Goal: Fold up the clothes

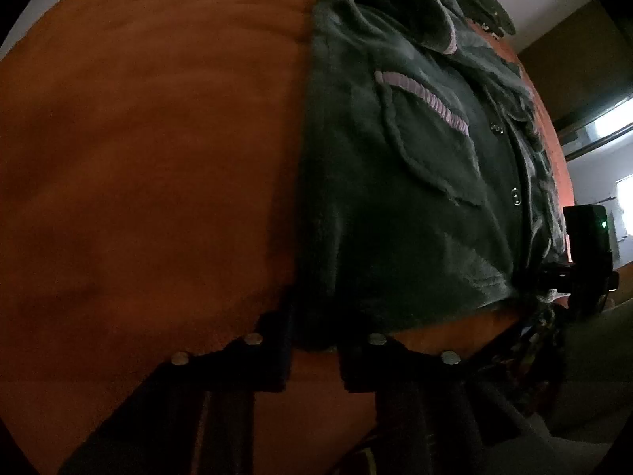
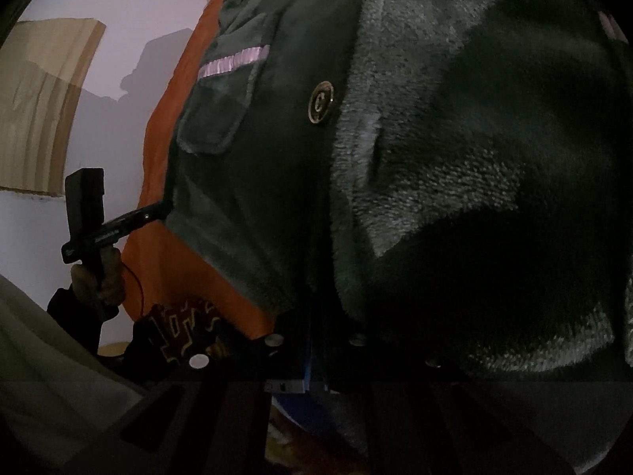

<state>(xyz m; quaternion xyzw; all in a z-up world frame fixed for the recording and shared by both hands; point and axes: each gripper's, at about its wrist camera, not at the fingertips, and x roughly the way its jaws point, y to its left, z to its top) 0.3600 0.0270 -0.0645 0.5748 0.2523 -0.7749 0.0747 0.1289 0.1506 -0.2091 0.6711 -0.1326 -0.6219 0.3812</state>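
Both grippers' jaws clamped on the green fleece jacket's (image 1: 415, 182) hem.

Bare orange fabric surface (image 1: 138, 138) lies open left of the dark green fleece button-up garment (image 1: 415, 182), which covers the right side.

1. One dark green fleece garment (image 1: 415, 198), filling the left wrist view from 12 to 4 o'clock.
2. Two pale-trimmed pockets: one (image 1: 427, 142) at 2 o'clock there, one (image 2: 221, 107) at 10 o'clock in the right wrist view.
3. Two buttons (image 1: 515, 196) at 3 o'clock.
4. One orange cover (image 1: 158, 158).
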